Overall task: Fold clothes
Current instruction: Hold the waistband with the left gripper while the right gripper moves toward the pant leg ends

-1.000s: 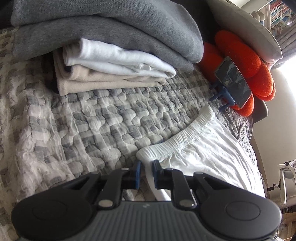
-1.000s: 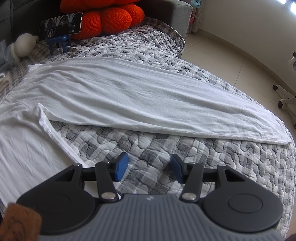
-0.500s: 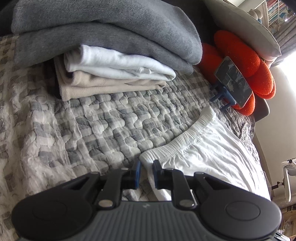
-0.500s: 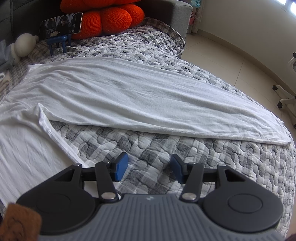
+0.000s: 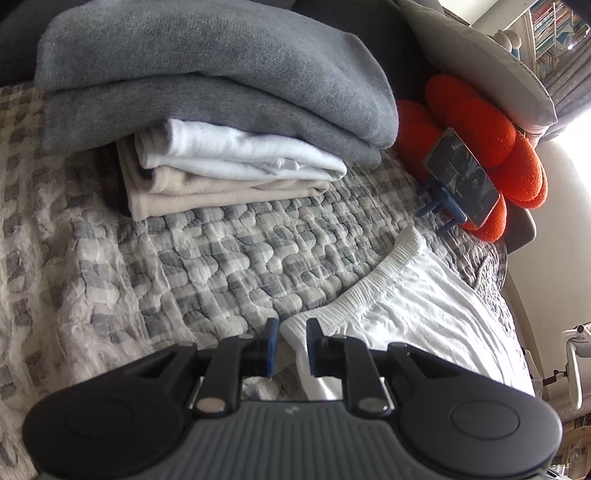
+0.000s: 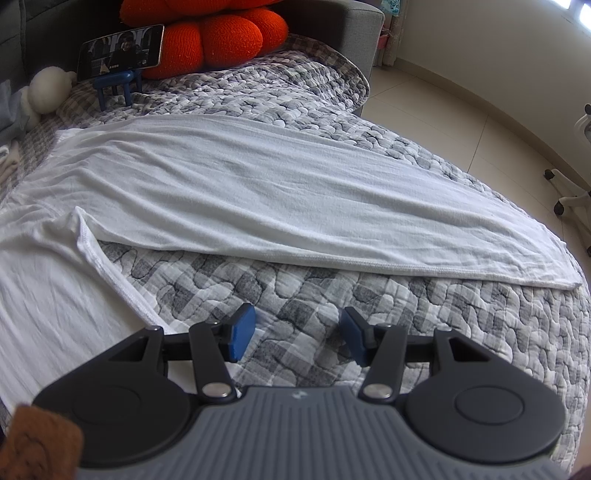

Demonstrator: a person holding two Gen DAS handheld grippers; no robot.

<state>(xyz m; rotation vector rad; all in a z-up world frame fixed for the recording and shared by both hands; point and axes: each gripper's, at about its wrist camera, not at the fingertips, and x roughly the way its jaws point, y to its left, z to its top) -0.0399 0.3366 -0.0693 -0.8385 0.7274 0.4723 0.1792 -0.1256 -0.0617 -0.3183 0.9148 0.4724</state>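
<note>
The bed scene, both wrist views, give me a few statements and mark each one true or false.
1. The white trousers lie spread flat on the checked quilt. True.
2. The right gripper is clamped on a trouser leg. False: its jaws stand open over bare quilt.
3. The phone leans on a blue stand before the orange cushion. True.
4. The grey sweater lies at the bottom of the folded stack. False: it is on top.
</note>
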